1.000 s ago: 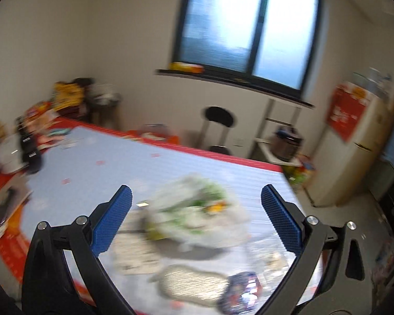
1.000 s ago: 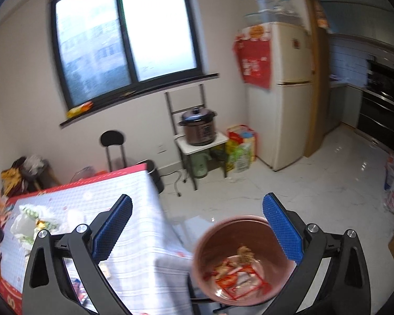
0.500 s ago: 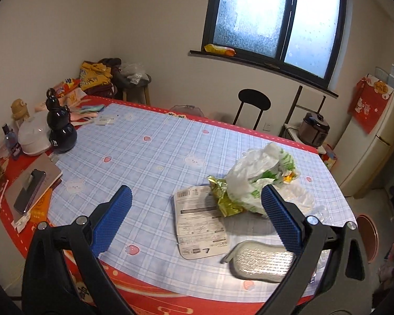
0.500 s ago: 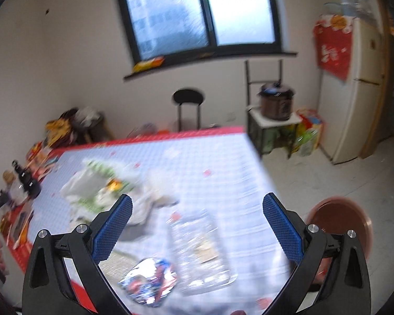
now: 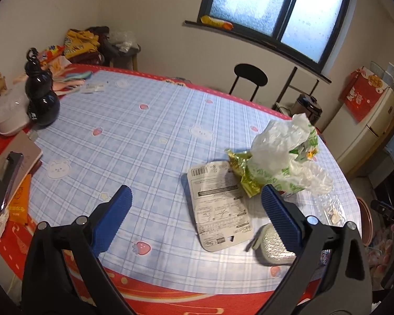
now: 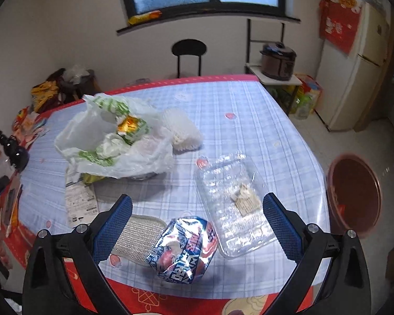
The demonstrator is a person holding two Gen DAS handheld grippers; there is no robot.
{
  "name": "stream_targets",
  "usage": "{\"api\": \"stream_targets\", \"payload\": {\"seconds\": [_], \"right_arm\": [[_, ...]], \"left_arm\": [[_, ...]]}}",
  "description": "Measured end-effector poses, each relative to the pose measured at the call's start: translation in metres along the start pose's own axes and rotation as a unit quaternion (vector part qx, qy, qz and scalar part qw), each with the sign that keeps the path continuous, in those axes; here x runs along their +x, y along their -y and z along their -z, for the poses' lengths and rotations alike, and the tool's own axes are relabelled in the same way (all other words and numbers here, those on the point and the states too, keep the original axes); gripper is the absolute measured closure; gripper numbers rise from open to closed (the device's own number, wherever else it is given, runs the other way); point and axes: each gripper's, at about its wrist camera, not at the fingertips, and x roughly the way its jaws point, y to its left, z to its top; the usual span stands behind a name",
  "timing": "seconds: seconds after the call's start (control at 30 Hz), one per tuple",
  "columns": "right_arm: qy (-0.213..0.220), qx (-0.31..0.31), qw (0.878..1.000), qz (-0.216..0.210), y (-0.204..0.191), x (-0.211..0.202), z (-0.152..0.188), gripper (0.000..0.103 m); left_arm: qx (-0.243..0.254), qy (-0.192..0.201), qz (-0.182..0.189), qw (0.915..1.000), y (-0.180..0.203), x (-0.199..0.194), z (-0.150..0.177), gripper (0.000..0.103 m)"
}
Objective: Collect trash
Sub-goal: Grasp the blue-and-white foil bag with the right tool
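Trash lies on the table with the blue checked cloth (image 5: 144, 131). A crumpled white and green plastic bag (image 5: 283, 155) (image 6: 110, 141) sits by a gold wrapper (image 5: 243, 173) and a flat printed card (image 5: 218, 204) (image 6: 78, 202). A clear plastic tray (image 6: 233, 202), a blue and red snack wrapper (image 6: 183, 246), a grey mesh pad (image 6: 139, 233) (image 5: 270, 241) and a white foam net (image 6: 181, 128) lie nearer the edge. My left gripper (image 5: 197, 215) is open above the card. My right gripper (image 6: 197, 228) is open above the snack wrapper. Both are empty.
A brown bin (image 6: 354, 194) stands on the floor right of the table. A black gourd bottle (image 5: 40, 94), a white lidded dish (image 5: 9, 113), a notebook with a phone (image 5: 8, 173) sit at the table's left. A black stool (image 6: 189, 50) and fridge (image 6: 359, 52) stand beyond.
My right gripper has swung left from above the bin back over the table's trash. My left gripper has pulled back and turned left, so more of the table shows.
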Motion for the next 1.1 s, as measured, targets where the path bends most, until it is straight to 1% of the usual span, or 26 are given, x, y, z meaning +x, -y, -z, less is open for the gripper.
{"api": "stream_targets", "payload": {"seconds": [0.17,0.23,0.33,0.43,0.5,0.6,0.67,0.77,0.87,1.0,1.07,1.1], "right_arm": [[-0.034,0.055,0.997,0.037,-0.001,0.03,0.025,0.005],[-0.05,0.075,0.995,0.036,-0.007,0.043,0.038,0.005],[-0.074,0.101,0.992,0.027,-0.021,0.064,0.056,0.005],[-0.101,0.133,0.986,0.024,-0.026,0.086,0.07,0.005],[-0.105,0.144,0.983,0.038,-0.023,0.092,0.074,0.005],[-0.099,0.162,0.98,0.053,-0.013,0.095,0.078,0.005],[-0.104,0.175,0.978,0.051,-0.007,0.099,0.082,0.005],[-0.124,0.203,0.971,0.027,-0.005,0.108,0.091,0.005],[-0.125,0.205,0.97,0.033,-0.006,0.112,0.096,0.006],[-0.133,0.228,0.964,0.026,0.0,0.12,0.101,0.015],[-0.134,0.227,0.964,0.025,0.002,0.122,0.102,0.016],[-0.137,0.221,0.965,0.026,0.001,0.124,0.102,0.019]], "left_arm": [[0.022,-0.028,0.023,0.9991,-0.017,0.024,-0.001,0.006],[0.033,-0.041,0.033,0.998,-0.022,0.036,0.001,0.006],[0.048,-0.056,0.032,0.9968,-0.025,0.048,0.003,0.006],[0.044,-0.065,0.051,0.9956,-0.027,0.054,0.007,0.006],[0.045,-0.069,0.053,0.9951,-0.027,0.057,0.008,0.006],[0.044,-0.088,0.065,0.993,-0.028,0.069,0.013,0.006],[0.054,-0.092,0.063,0.9923,-0.026,0.074,0.013,0.006],[0.055,-0.09,0.072,0.9918,-0.026,0.074,0.012,0.006],[0.059,-0.098,0.072,0.9909,-0.027,0.078,0.013,0.006],[0.056,-0.103,0.078,0.99,-0.03,0.079,0.017,0.006],[0.054,-0.106,0.078,0.9898,-0.032,0.079,0.018,0.006],[0.052,-0.107,0.079,0.9898,-0.033,0.08,0.018,0.006]]}}
